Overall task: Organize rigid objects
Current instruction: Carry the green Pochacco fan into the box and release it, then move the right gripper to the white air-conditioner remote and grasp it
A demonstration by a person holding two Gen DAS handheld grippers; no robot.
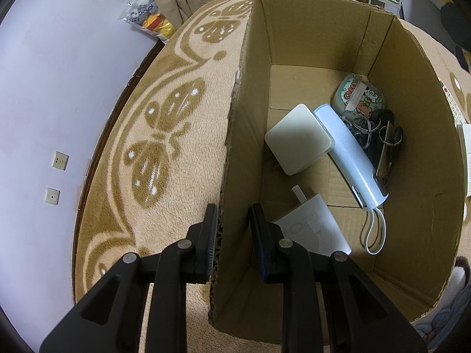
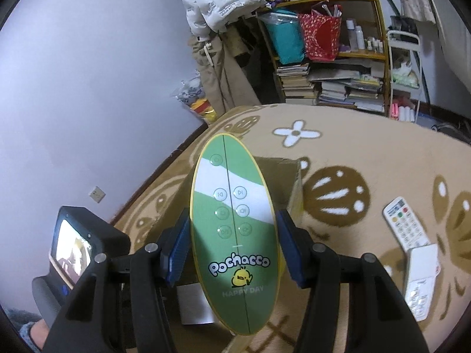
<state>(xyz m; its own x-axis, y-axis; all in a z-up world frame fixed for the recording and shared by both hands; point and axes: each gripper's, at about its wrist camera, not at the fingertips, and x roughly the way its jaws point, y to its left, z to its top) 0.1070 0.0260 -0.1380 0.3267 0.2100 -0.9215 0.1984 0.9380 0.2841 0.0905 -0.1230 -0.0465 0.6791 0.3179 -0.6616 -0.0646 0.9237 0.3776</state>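
Right wrist: right claw (image 2: 232, 244) clamps green Pochacco device (image 2: 234, 229) upright.

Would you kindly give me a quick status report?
Left gripper straddles box wall, not clamped. Right gripper holds green speaker above box. Nothing blocking.

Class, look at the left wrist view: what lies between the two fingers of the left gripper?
In the left wrist view, the left gripper straddles the near left wall of the cardboard box; that wall's edge sits between its fingers, one outside the box, one inside.
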